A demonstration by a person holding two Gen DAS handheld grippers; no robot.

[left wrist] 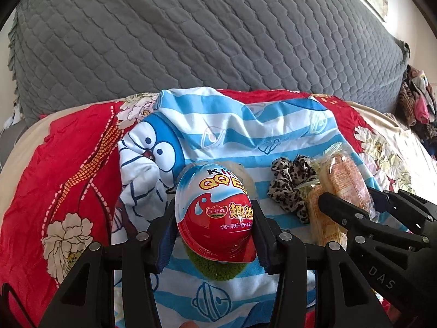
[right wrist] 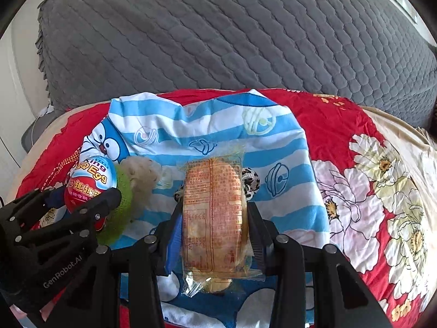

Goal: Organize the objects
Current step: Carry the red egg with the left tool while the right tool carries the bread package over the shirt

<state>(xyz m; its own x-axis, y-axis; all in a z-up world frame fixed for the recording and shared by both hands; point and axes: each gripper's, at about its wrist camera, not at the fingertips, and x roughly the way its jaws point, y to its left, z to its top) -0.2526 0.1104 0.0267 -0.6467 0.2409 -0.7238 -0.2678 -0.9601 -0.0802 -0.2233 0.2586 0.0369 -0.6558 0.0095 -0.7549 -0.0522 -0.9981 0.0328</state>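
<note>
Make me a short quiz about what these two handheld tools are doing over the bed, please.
1. True or false: the left tool grips the toy egg.
2. What does the right tool hold? A) leopard scrunchie B) wrapped snack C) green pom-pom
3. Fill in: the leopard scrunchie lies on the blue-and-white striped ____.

Key:
1. True; its pads press both sides of the egg.
2. B, the wrapped snack, clamped lengthwise.
3. Cloth, spread over the red floral bedspread.
</note>
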